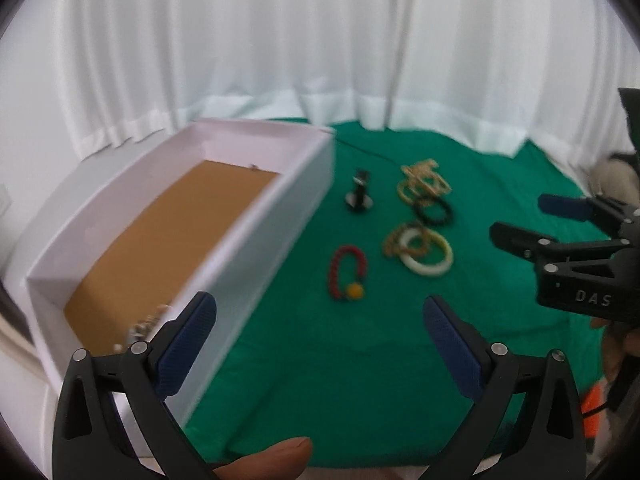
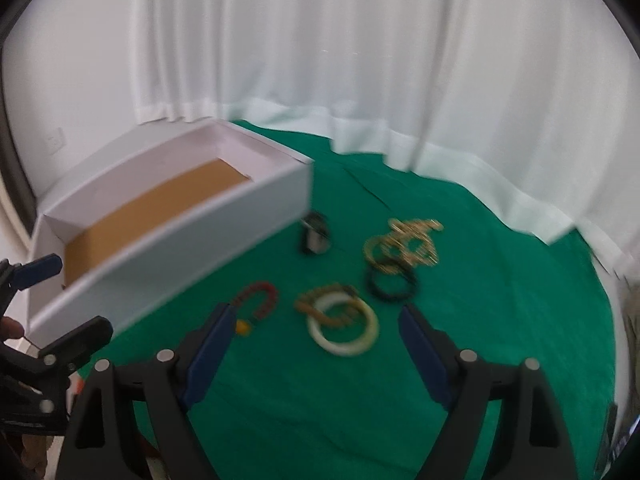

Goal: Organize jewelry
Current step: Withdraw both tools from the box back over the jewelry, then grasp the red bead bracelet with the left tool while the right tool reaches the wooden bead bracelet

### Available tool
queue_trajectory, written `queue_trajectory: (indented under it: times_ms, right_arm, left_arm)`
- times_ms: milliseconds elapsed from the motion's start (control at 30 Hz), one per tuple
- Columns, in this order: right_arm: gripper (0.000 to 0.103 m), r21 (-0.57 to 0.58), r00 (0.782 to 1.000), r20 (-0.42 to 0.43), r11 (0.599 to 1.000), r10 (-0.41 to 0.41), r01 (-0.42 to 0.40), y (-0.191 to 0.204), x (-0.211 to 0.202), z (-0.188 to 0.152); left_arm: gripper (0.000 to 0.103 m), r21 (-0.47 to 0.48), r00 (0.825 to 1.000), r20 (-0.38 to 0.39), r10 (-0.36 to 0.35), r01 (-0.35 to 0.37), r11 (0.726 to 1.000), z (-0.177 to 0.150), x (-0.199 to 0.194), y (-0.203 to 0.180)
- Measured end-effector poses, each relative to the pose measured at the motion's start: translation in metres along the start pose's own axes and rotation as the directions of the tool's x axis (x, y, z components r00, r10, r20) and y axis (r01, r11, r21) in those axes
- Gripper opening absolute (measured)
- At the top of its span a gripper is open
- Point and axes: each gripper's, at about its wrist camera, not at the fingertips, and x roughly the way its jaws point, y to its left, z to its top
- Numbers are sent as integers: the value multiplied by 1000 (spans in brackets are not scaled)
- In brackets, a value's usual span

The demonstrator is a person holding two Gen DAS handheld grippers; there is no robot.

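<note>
A white box (image 1: 256, 248) with a brown floor (image 1: 172, 236) stands at the left on a green cloth (image 1: 360, 360); a small silvery piece (image 1: 144, 326) lies in its near corner. On the cloth lie a red bead bracelet (image 1: 347, 272) with a yellow bead, a white bangle (image 1: 427, 254) over a gold chain, a black bracelet (image 1: 434, 211), gold jewelry (image 1: 422, 182) and a small black item (image 1: 359, 194). My left gripper (image 1: 320, 316) is open and empty, above the cloth beside the box. My right gripper (image 2: 314, 324) is open and empty, just short of the white bangle (image 2: 344, 330) and the red bracelet (image 2: 258, 300).
White curtains (image 1: 320, 40) hang behind the table. The right gripper shows at the right edge of the left wrist view (image 1: 520, 220). The box (image 2: 180, 232) also shows at the left in the right wrist view, with the cloth (image 2: 480, 300) reaching to the right.
</note>
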Motion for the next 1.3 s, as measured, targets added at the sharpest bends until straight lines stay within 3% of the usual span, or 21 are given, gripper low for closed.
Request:
queue_trajectory:
  times_ms: [133, 300, 567, 733, 1033, 1300]
  right_arm:
    - [85, 33, 998, -49, 998, -43, 44, -23, -6, -38]
    - [85, 92, 997, -69, 995, -34, 40, -46, -16, -77]
    - [85, 111, 994, -48, 988, -101, 105, -63, -36, -104]
    - [85, 153, 991, -58, 980, -120, 128, -77, -39, -120]
    - [85, 222, 989, -143, 973, -24, 56, -79, -13, -141]
    - [85, 203, 990, -142, 979, 19, 11, -69, -8, -139]
  left_arm:
    - [103, 37, 997, -68, -40, 43, 998, -14, 9, -23]
    - [103, 29, 990, -136, -46, 51, 998, -24, 18, -37]
    - [103, 40, 988, -150, -23, 29, 999, -31, 20, -44]
    - [103, 41, 988, -144, -63, 69, 997, -41, 19, -38]
    - [102, -6, 980, -188, -65, 65, 998, -47, 43, -18]
    - [101, -36, 981, -174, -83, 78, 996, -19, 86, -13]
